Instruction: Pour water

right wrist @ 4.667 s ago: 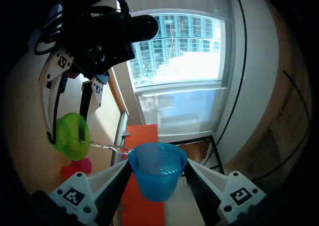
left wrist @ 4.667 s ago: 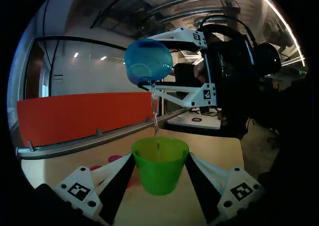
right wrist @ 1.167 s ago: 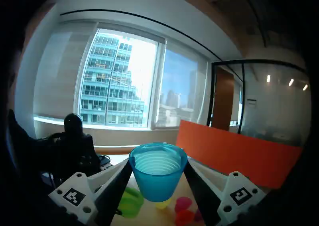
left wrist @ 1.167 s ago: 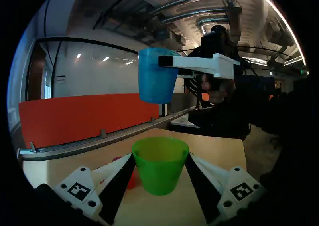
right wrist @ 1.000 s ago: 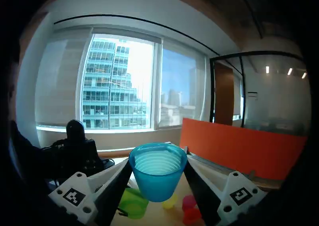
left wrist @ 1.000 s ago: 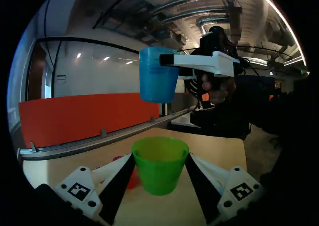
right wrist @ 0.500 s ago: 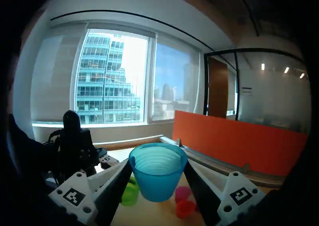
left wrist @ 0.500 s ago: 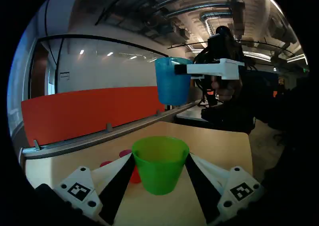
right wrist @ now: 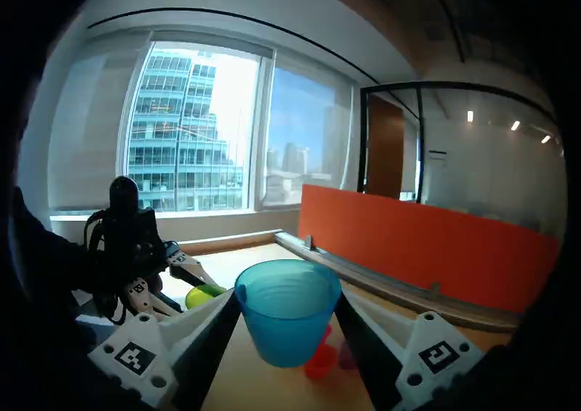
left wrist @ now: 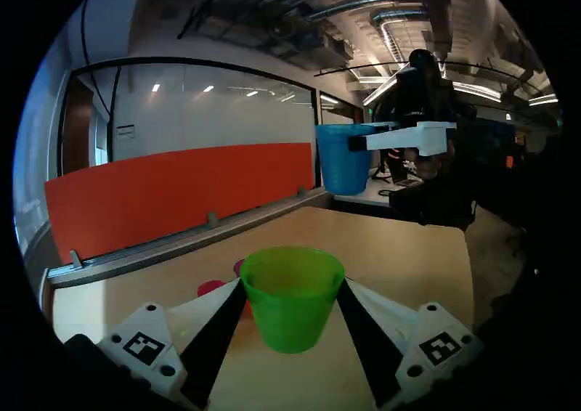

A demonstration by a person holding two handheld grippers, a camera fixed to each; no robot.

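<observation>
Two cups are in hand, one per gripper. In the left gripper view, the left gripper [left wrist: 292,284] grasps the green cup [left wrist: 292,298]. One finger presses on each side of the wall below the rim, and the cup stands upright and level. It is over the near part of the tabletop [left wrist: 392,251]; whether its base touches the wood cannot be determined. In the right gripper view, the right gripper [right wrist: 288,295] is clamped in the same way on the blue cup [right wrist: 288,311], which is upright with its mouth open toward the camera. Whether either cup holds water cannot be told.

Just behind the green cup, toward the tabletop edge that carries the rail [left wrist: 181,240], stand small cups [left wrist: 210,287] in red and pink. They are partly hidden by the near finger. The right gripper view shows them below and behind the blue cup.

Farther off in the left gripper view, the blue cup hangs upright above the far edge of the tabletop, well clear of the surface. A white finger crosses its upper wall, and a hand [left wrist: 430,165] holds the tool behind it. The two cups are well apart — neither mouth is over the other.

Beyond the rail stands an orange panel [left wrist: 181,186], with a glass wall [left wrist: 218,113] above it. The right gripper view adds a window [right wrist: 196,135] past the tabletop's far edge.
</observation>
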